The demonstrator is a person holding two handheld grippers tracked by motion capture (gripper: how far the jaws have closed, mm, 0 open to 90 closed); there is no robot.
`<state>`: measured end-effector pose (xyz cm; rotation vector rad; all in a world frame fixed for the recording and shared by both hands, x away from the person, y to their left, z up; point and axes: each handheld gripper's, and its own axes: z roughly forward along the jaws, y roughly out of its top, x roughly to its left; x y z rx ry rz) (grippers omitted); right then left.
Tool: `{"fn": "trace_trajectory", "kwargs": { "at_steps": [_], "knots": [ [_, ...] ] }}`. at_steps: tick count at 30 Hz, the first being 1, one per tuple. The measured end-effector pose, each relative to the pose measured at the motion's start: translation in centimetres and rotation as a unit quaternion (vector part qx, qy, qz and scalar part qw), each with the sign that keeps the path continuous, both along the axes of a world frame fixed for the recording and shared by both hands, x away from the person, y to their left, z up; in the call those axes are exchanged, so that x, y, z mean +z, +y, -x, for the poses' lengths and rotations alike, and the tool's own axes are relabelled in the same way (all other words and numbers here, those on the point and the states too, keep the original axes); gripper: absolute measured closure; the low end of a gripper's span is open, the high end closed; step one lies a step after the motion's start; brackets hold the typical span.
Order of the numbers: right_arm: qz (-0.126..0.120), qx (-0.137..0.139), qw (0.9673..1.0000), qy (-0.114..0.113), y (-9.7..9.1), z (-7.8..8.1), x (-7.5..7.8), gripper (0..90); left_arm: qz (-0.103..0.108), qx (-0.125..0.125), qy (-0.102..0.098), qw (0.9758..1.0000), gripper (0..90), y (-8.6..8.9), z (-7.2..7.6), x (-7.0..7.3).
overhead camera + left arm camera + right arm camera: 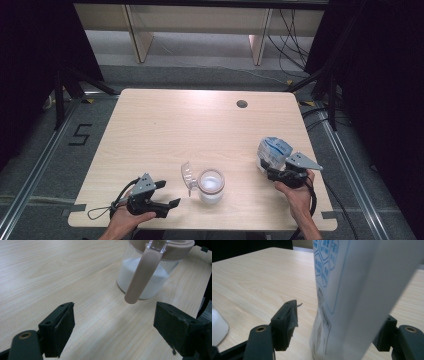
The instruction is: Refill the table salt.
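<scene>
Your right black two-jaw gripper (274,172) sits at the table's right side, jaws spread around a white plastic pouch with blue print (272,151) that stands upright near the right edge of the light wooden table (165,125). Your left black two-jaw gripper (170,195) rests near the front left edge, jaws wide, nothing in them, pointing toward a clear glass jar of white powder with a beige rim and flipped-up clear lid (210,186). The jar stands front centre, just beside the left gripper's tips, well apart from the pouch.

Left gripper view: jaws stand wide with bare table (50,270) between them. The jar (150,277) is just ahead, its beige strap hanging down the side; no contact.

Right gripper view: the pouch (352,297) stands between the jaws. The left pad is clear of it, with a gap; the right pad is mostly hidden behind the pouch, so you can't tell contact there. Loose, not clamped.
</scene>
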<state>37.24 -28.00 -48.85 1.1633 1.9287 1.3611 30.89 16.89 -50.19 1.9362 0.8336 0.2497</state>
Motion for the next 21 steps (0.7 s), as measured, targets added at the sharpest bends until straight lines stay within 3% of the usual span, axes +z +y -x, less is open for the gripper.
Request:
{"fn": "trace_trajectory", "kwargs": {
  "at_steps": [3,5,7,9,11,14,16,18,19,20,21],
  "knots": [
    [0.023,0.0,0.9997,-0.012,-0.6,0.2,0.1,31.8,0.003,0.005,0.003,1.0,16.6,-0.1,0.1,0.0],
    [0.028,-0.005,0.9996,-0.005,-0.9,0.6,0.2,30.9,0.003,0.004,0.004,1.0,16.6,-0.1,0.0,0.0],
    [0.02,-0.007,0.9998,-0.003,-1.3,0.9,0.4,30.9,-0.001,0.0,0.001,1.0,16.6,0.0,0.0,0.0],
    [-0.002,-0.025,0.9997,0.006,-1.3,1.6,0.6,30.3,0.0,0.001,0.002,1.0,16.6,0.0,-0.1,0.0],
    [0.013,-0.024,0.9996,-0.002,-1.8,2.1,0.7,30.2,0.002,0.002,0.003,1.0,16.6,-0.1,-0.1,0.0],
    [0.003,-0.034,0.9993,0.016,-2.1,2.9,0.8,28.4,0.004,0.006,0.008,0.9999,16.6,-0.2,0.0,0.0],
    [-0.004,-0.032,0.9995,0.009,-2.3,3.3,0.7,28.4,0.001,0.003,0.004,1.0,16.7,0.0,-0.1,0.0],
    [-0.014,-0.031,0.9992,0.019,-2.2,4.0,0.9,28.4,0.0,0.001,0.003,1.0,16.6,0.0,-0.1,0.0],
    [-0.005,-0.034,0.9993,0.014,-2.3,4.2,1.0,28.4,0.0,0.001,0.003,1.0,16.6,0.0,-0.1,0.0],
    [-0.016,-0.031,0.9991,0.023,-2.1,4.6,1.2,28.2,-0.001,0.002,0.002,1.0,16.7,0.0,-0.1,0.0],
    [-0.015,-0.028,0.9994,0.01,-2.1,4.8,1.2,28.0,0.0,0.001,0.002,1.0,16.7,-0.1,-0.1,0.0]
  ]
}}
